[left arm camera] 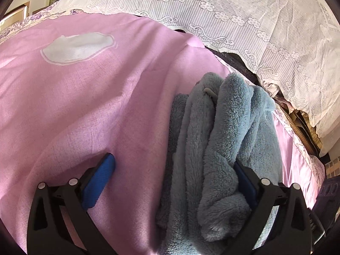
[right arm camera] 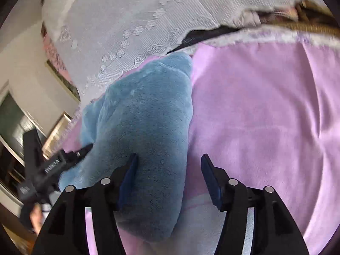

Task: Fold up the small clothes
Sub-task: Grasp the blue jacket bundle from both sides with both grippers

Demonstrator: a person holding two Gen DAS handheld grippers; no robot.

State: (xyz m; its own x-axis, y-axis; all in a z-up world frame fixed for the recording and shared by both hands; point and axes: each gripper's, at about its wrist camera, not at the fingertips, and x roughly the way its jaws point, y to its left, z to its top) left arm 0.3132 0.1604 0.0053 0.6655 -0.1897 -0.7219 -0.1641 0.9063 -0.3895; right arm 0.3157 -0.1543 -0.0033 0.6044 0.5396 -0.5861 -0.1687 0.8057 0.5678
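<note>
The left gripper (left arm camera: pixel 172 170) has its fingers spread wide. The outer blue pad (left arm camera: pixel 98 182) hangs over bare pink sheet, while the other pad is pressed into the side of the blue fleece garment (left arm camera: pixel 214 140), half buried in the pile. Nothing is pinched between them. The right gripper (right arm camera: pixel 169 176) also stands apart: one blue pad (right arm camera: pixel 129 174) touches the fleece's near flank and the other sits above the sheet with a clear gap between them.

The fleece garment (right arm camera: pixel 146 127) lies bunched in thick rolls on the pink bedsheet (left arm camera: pixel 85 106), near the bed's far edge, with a small pale loop (left arm camera: pixel 209 92) showing among the folds at its top. In the right wrist view the left gripper (right arm camera: pixel 70 159) meets the garment at its far side, so the bundle sits between the two tools. A white lace cover (left arm camera: pixel 233 10) drapes just beyond the sheet, and a pale oval patch (left arm camera: pixel 78 47) marks the sheet well away from the garment.

The likely trouble comes from the fabric's bulk. Closing on a rounded roll could catch only the top layer, and lifting that would let the inner folds slide out and undo the shape. A deep bite could also snag the sheet beneath. Pushing from either side may nudge the bundle toward the edge and the lace.
</note>
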